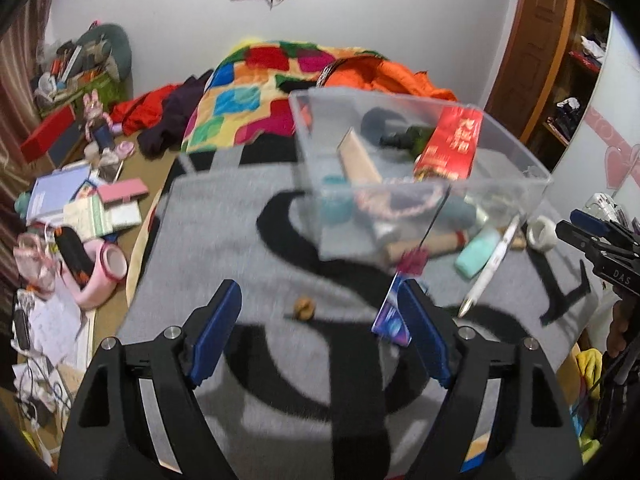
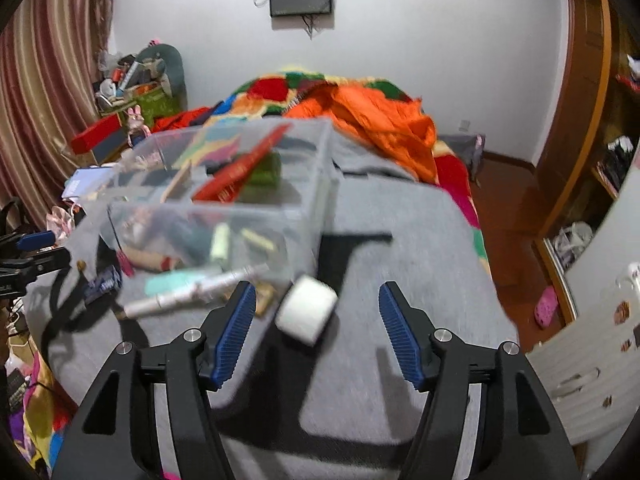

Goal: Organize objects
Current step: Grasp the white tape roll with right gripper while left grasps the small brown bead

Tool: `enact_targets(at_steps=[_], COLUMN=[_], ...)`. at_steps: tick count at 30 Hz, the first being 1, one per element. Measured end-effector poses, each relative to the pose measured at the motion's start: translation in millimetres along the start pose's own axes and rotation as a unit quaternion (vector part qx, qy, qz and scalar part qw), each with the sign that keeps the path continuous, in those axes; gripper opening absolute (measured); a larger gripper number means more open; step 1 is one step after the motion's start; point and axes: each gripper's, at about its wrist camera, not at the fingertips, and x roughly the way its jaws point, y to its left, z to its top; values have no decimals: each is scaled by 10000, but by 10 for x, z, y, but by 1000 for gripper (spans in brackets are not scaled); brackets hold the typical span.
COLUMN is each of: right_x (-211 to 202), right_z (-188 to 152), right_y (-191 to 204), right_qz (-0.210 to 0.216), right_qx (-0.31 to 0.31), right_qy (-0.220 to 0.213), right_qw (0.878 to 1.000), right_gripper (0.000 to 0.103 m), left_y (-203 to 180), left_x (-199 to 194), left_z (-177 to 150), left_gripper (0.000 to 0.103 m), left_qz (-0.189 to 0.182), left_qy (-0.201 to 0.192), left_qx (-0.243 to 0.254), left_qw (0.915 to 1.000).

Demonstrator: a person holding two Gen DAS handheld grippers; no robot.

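Observation:
A clear plastic bin (image 1: 500, 148) (image 2: 240, 220) sits on a grey blanket with black letters and holds a red box (image 1: 450, 146), a dark bottle and other items. My left gripper (image 1: 320, 320) is open above the blanket, with a small brown nut (image 1: 304, 307) between its fingers and a blue-purple packet (image 1: 390, 318) by its right finger. My right gripper (image 2: 318, 320) is open, with a white tape roll (image 2: 306, 308) lying just ahead between its fingers. A white pen (image 1: 490, 262) (image 2: 192, 292), a mint-green tube (image 1: 476, 252) and a wooden roll (image 1: 424, 246) lie beside the bin.
The grey blanket (image 1: 224, 220) (image 2: 420, 248) covers a bed with a colourful quilt and an orange cloth (image 2: 380, 120) behind. Books, a pink slipper and clutter lie on the floor at left (image 1: 92, 216). A wooden wardrobe (image 2: 580, 120) stands at right.

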Motion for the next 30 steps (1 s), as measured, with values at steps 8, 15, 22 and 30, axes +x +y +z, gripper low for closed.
enact_targets(at_steps=[8, 15, 22, 30], right_x=[219, 313, 307, 60], right_z=[-85, -106, -117, -84], right_y=[-112, -93, -28, -47], right_qz=[140, 434, 469, 360], right_qx=[328, 528, 475, 463], right_qy=[277, 334, 277, -49], right_qw=[9990, 9971, 9974, 9983], right_gripper=[60, 41, 23, 23], left_y=[93, 100, 55, 34], left_x=[142, 217, 306, 242], left_z=[-254, -199, -127, -157], left_gripper=[80, 58, 27, 12], left_qz=[113, 63, 110, 128], left_qy=[243, 198, 128, 28], left_qx=[-155, -236, -202, -134], left_qw=[9995, 9995, 9997, 9998])
